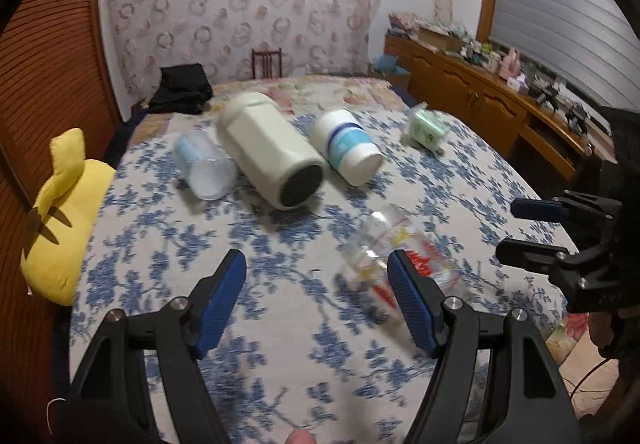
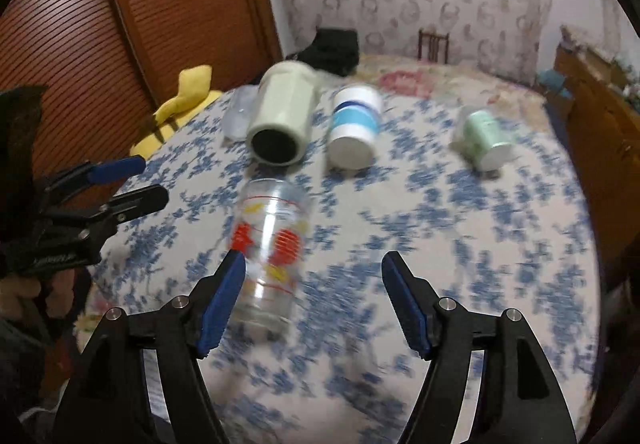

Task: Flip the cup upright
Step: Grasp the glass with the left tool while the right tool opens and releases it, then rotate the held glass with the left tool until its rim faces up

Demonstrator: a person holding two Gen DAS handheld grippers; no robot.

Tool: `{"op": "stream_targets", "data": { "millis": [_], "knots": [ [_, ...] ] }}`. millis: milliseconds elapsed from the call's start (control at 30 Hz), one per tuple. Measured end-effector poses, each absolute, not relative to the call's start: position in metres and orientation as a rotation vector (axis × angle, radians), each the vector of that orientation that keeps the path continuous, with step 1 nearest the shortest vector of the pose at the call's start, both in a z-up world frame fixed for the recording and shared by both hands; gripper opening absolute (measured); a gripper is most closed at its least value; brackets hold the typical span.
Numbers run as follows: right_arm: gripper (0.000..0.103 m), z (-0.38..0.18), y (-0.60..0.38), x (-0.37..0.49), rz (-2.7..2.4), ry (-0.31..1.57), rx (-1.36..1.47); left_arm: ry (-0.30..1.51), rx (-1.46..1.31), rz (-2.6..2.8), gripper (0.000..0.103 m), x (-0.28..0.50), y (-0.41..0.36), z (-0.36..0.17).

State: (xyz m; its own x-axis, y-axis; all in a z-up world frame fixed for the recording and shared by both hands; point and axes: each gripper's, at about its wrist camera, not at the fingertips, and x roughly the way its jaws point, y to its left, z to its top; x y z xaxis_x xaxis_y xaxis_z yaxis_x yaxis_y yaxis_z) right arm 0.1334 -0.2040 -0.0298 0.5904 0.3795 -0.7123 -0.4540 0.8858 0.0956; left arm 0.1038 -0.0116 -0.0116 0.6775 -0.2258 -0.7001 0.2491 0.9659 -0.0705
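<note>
Left wrist view first: the left gripper (image 1: 318, 276) is spread wide, empty, blue pads hovering over the blue-flowered bedspread (image 1: 280, 344) at the bottom of the frame. Just behind its right-hand finger lies the clear glass cup with red and yellow prints (image 1: 394, 264), on its side at lower right of centre. At the right edge sits the right gripper (image 1: 520, 232), fingers parted, nothing in them. Further up, all tipped over: a small clear plastic cup (image 1: 206, 164), a big cream-coloured bottle with a dark base (image 1: 272, 148), a white cup with blue bands (image 1: 346, 146) and a small green cup (image 1: 426, 128).

Over to the right wrist view: wide open again, and the printed glass lies at lower centre, right beside the left-hand finger, not between the two. The frame is blurred.

Progress? None that shows. By my read the cup remains to be grasped, turned and stood up.
</note>
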Motion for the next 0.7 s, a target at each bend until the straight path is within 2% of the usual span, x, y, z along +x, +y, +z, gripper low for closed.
{"op": "stream_targets", "data": {
  "millis": [367,700],
  "knots": [
    [0.074,-0.043,-0.254,0.125,0.435,0.781,0.003,0.966,-0.086,-0.324,0.073,0.141,-0.039,-0.021],
    [0.074,-0.053,-0.271,0.129,0.412,0.791,0.035,1.061,-0.155,-0.339,0.073,0.157,-0.049,-0.041]
  ]
}}
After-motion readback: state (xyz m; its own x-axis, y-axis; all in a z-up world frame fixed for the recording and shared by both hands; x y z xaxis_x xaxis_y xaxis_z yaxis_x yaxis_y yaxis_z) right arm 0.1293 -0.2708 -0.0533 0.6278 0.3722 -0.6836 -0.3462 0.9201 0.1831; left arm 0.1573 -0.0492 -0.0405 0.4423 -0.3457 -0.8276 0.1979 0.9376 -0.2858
